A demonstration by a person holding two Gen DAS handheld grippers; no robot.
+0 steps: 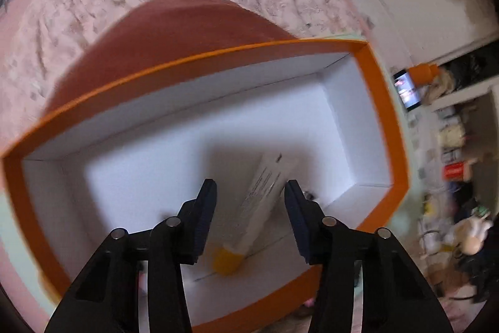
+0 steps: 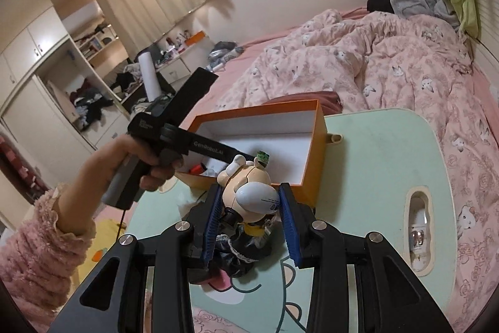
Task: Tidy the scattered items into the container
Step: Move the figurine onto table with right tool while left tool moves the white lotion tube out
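Observation:
An orange box (image 1: 386, 102) with a white inside fills the left wrist view. A white tube (image 1: 265, 189) with a yellow cap (image 1: 226, 259) lies on its floor. My left gripper (image 1: 250, 183) hangs over it, pointing down into the box, its jaws apart and clear of the tube. In the right wrist view my right gripper (image 2: 250, 188) is shut on a toy figure (image 2: 255, 197) with a white head and cream body, just in front of the box (image 2: 318, 145). There the left gripper (image 2: 246, 156), held by a hand (image 2: 146, 164), reaches into the box.
The box stands on a pale green lap table (image 2: 374, 161) with a cartoon print and a handle slot (image 2: 418, 227), set on a bed with a pink quilt (image 2: 374, 67). A small red item (image 2: 198, 167) lies in the box. A dark red cushion (image 1: 187, 30) sits behind it.

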